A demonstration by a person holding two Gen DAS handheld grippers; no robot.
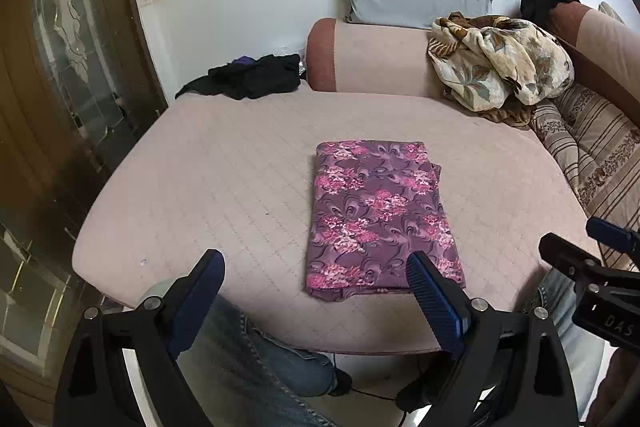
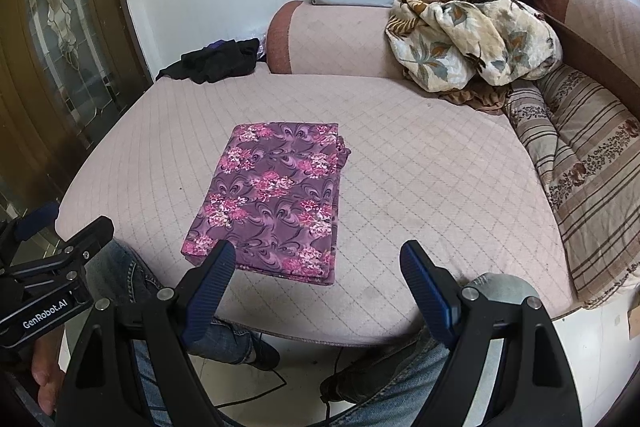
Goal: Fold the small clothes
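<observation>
Left of the left gripper's (image 1: pixel 316 291) jaws: a glazed wooden door (image 1: pixel 60 67), and far ahead-left a heap of black garments (image 1: pixel 248 75) at the back corner of the quilted pink sofa seat (image 1: pixel 200 187), apparently not yet handled.

Left gripper: jaws wide, nothing between them, held off the seat's near edge above the person's jeans-clad knee (image 1: pixel 256 355).

Task item: the purple floral cloth (image 1: pixel 376 215) lies flat on the seat as a tidy rectangle, ahead of the left jaws toward their right finger, and ahead-left of the right gripper's (image 2: pixel 316 287) jaws. Its squared edges suggest folding is largely complete; both grippers stand clear, probably to leave it undisturbed.

Right gripper: jaws wide, empty.

Right of the jaws: a crumpled floral blanket (image 2: pixel 472 39) against the bolster (image 2: pixel 328 39), and a striped cushion (image 2: pixel 592 179).
</observation>
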